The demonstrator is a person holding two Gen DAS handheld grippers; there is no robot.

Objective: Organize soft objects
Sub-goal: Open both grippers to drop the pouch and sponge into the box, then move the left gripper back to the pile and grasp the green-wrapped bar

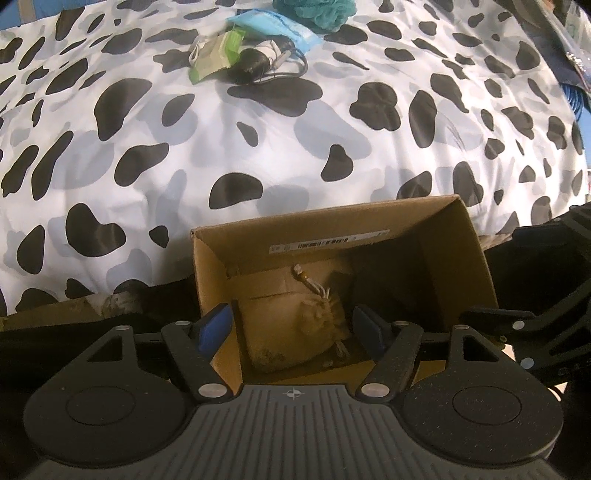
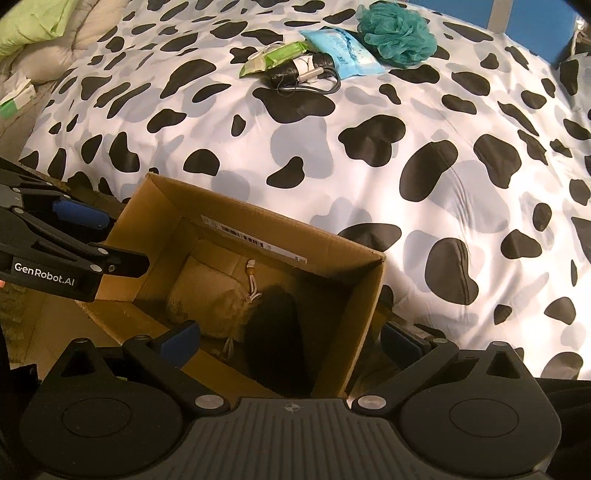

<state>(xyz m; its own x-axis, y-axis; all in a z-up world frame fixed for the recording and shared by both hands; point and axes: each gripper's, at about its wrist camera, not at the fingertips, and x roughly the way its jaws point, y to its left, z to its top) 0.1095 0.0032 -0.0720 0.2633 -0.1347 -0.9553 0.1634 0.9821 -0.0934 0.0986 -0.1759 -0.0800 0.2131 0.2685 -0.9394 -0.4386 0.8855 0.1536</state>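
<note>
An open cardboard box (image 1: 325, 229) (image 2: 369, 295) stands against the near edge of the bed. Inside lie a beige drawstring pouch (image 1: 295, 332) (image 2: 210, 302) and a dark soft object (image 2: 275, 343). My left gripper (image 1: 291, 328) is open and empty above the pouch; it also shows in the right wrist view (image 2: 74, 221). My right gripper (image 2: 291, 341) is open and empty over the box's near right corner. Far across the bed lie a teal bath pouf (image 2: 397, 33) (image 1: 317, 11), a blue packet (image 2: 343, 48) (image 1: 273, 24), a green packet (image 2: 273, 59) (image 1: 218, 53) and a black bundle with cord (image 2: 295, 74) (image 1: 258, 62).
The bed has a cow-print cover (image 2: 406, 166) (image 1: 184, 147). A green pillow (image 2: 33, 22) and a small box (image 2: 16, 98) lie at the far left. A blue wall (image 2: 535, 22) stands behind the bed.
</note>
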